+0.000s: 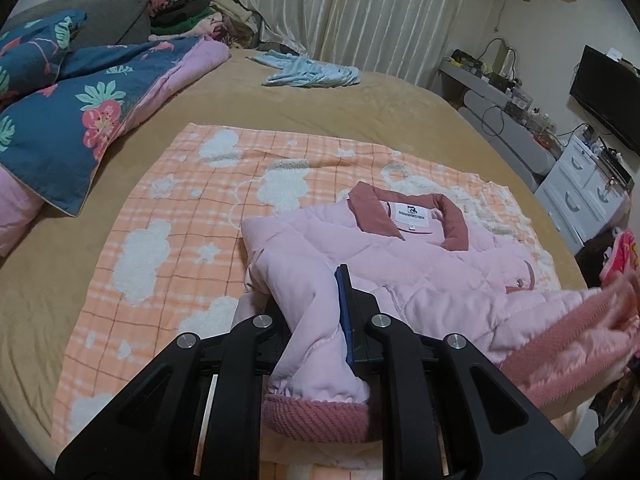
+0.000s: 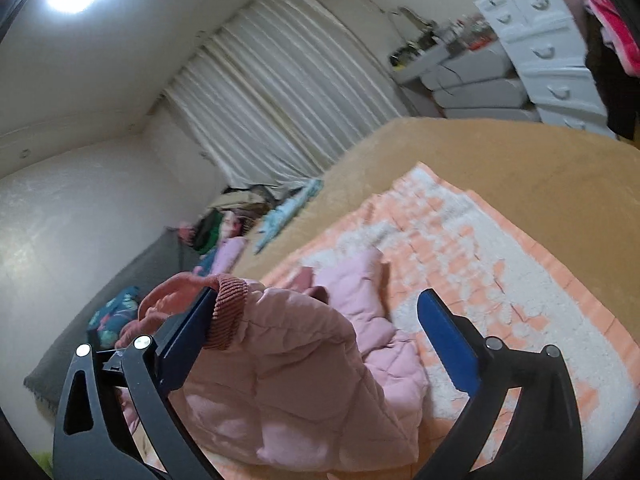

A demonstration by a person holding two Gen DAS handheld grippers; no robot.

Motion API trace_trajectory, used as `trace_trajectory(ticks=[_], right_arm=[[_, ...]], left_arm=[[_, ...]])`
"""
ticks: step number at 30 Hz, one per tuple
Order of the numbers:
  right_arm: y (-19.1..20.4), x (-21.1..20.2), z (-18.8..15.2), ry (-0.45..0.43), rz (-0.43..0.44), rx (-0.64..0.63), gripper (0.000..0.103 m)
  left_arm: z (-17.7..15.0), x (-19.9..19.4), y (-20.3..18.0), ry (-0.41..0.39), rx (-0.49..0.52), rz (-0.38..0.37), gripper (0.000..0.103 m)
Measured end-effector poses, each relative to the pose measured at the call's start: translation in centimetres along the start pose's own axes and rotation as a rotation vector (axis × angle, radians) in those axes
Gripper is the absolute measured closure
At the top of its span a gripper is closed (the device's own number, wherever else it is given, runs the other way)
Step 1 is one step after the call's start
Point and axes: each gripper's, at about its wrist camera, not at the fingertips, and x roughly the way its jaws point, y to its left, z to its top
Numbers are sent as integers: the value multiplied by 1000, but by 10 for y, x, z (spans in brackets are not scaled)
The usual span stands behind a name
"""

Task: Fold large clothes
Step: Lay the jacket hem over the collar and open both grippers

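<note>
A pink quilted jacket (image 1: pixel 400 256) with a dusty-red collar lies on an orange checked blanket (image 1: pixel 172 216) on the bed. My left gripper (image 1: pixel 316 312) is shut on the jacket's left sleeve, whose ribbed cuff (image 1: pixel 316 416) hangs toward the camera. In the right wrist view the jacket (image 2: pixel 288 380) bulges between the fingers of my right gripper (image 2: pixel 316 300), which stands wide open. The other ribbed cuff (image 2: pixel 228 312) drapes over its left finger (image 2: pixel 188 332). That raised sleeve (image 1: pixel 568 332) shows at the right of the left wrist view.
A blue floral quilt (image 1: pixel 68 112) lies at the left, a light blue garment (image 1: pixel 308 70) at the bed's far side. Piled clothes (image 1: pixel 192 16) sit by the curtain. White drawers (image 1: pixel 580 188) and a TV (image 1: pixel 608 92) stand right of the tan bed (image 1: pixel 360 108).
</note>
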Motion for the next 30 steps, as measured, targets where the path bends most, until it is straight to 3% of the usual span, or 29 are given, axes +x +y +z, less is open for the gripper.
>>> trace_trajectory(ticks=[3, 8, 12, 16, 22, 26, 30], right_arm=[[3, 18, 7, 16, -4, 0, 4], [6, 24, 6, 24, 98, -14, 4], [-4, 51, -10, 131, 37, -12, 4], [-2, 87, -29, 253, -41, -91, 4], [14, 116, -37, 280, -37, -147, 4], [25, 136, -37, 309, -88, -195, 4], [23, 145, -33, 306, -90, -174, 5]], left_arm=[[2, 9, 1, 13, -2, 19, 95], [2, 23, 8, 33, -15, 37, 94], [-2, 33, 13, 45, -19, 48, 94], [-5, 40, 15, 54, -17, 61, 93], [-7, 43, 17, 46, -14, 57, 91], [-8, 44, 19, 45, -15, 40, 91], [-7, 40, 23, 45, -26, 16, 83]])
